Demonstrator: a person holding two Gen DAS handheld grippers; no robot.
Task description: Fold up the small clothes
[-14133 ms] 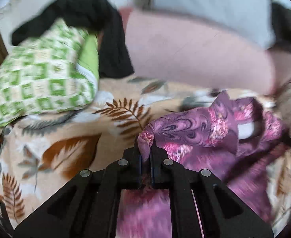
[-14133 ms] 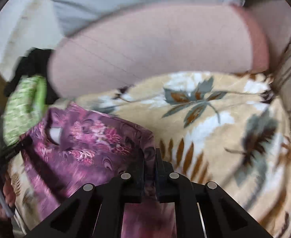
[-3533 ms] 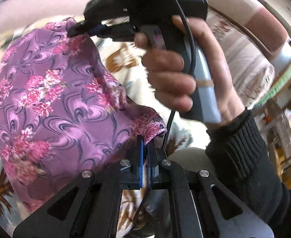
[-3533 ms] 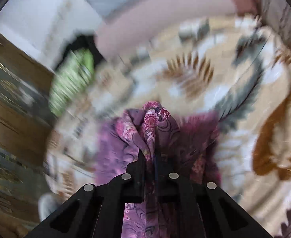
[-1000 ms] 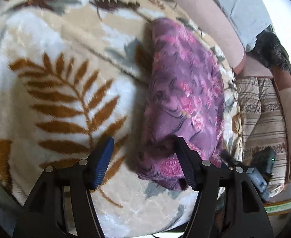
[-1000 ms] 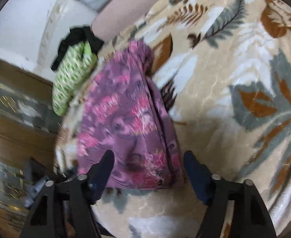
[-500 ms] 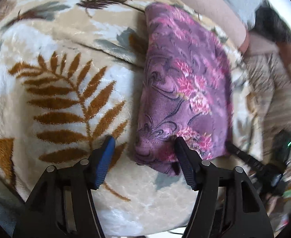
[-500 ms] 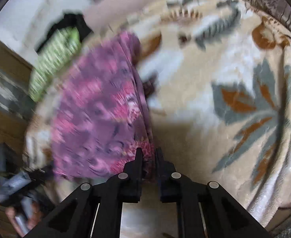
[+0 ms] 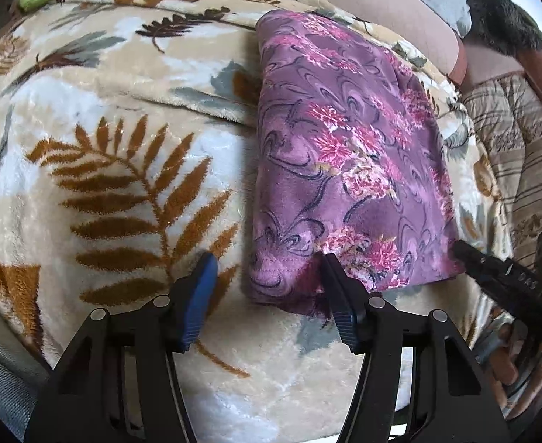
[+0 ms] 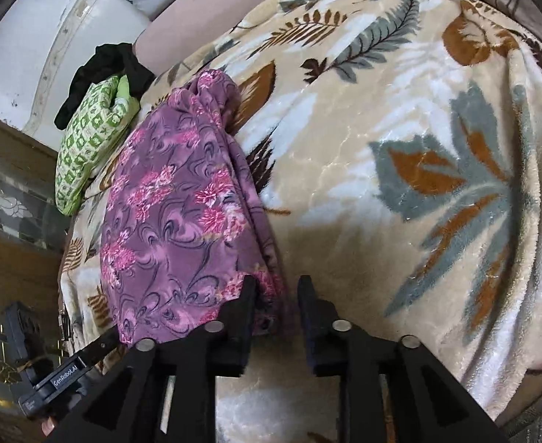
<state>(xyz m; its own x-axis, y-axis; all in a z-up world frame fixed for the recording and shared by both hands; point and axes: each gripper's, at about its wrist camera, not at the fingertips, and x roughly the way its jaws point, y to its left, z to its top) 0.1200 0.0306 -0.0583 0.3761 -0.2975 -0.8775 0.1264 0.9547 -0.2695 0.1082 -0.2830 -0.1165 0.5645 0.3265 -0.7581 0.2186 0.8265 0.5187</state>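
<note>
The purple floral garment (image 9: 348, 155) lies folded lengthwise on the leaf-print blanket (image 9: 123, 170). The left tool (image 9: 267, 277) is closing around its near corner; the right tool (image 10: 276, 295) is opening, released. Next likely a crosswise fold, needing firm grips on both near corners.

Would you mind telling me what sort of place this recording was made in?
Probably a bedroom or living room at home: a plush leaf-print blanket covers a bed or sofa, with a folded purple floral garment and a green patterned cloth lying on it.
</note>
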